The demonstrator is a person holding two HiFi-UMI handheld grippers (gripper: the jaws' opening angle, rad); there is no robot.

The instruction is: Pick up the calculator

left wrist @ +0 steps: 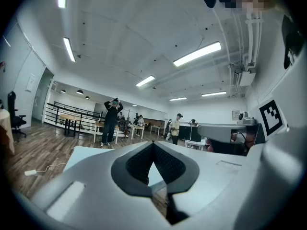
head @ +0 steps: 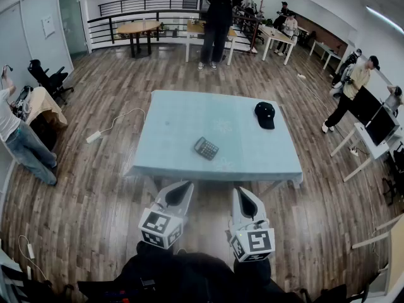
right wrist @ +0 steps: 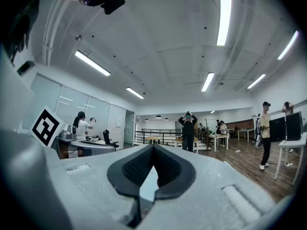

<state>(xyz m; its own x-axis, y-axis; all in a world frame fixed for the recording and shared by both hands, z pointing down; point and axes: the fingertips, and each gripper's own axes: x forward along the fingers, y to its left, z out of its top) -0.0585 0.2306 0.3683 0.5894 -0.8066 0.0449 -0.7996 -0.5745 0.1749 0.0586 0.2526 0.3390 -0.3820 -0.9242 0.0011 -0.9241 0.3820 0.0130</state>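
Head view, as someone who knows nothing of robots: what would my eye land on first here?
First the pale blue rectangular table in mid-room, bearing a dark grey calculator near its front edge and a black cap toward its far right. Then, at the bottom, the white left claw and right claw, both shut and empty, short of the table.

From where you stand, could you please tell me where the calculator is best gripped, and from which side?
Probably across its two long edges, coming down from the near side: the calculator lies flat and askew on the table. The right gripper, now shut, must open first.
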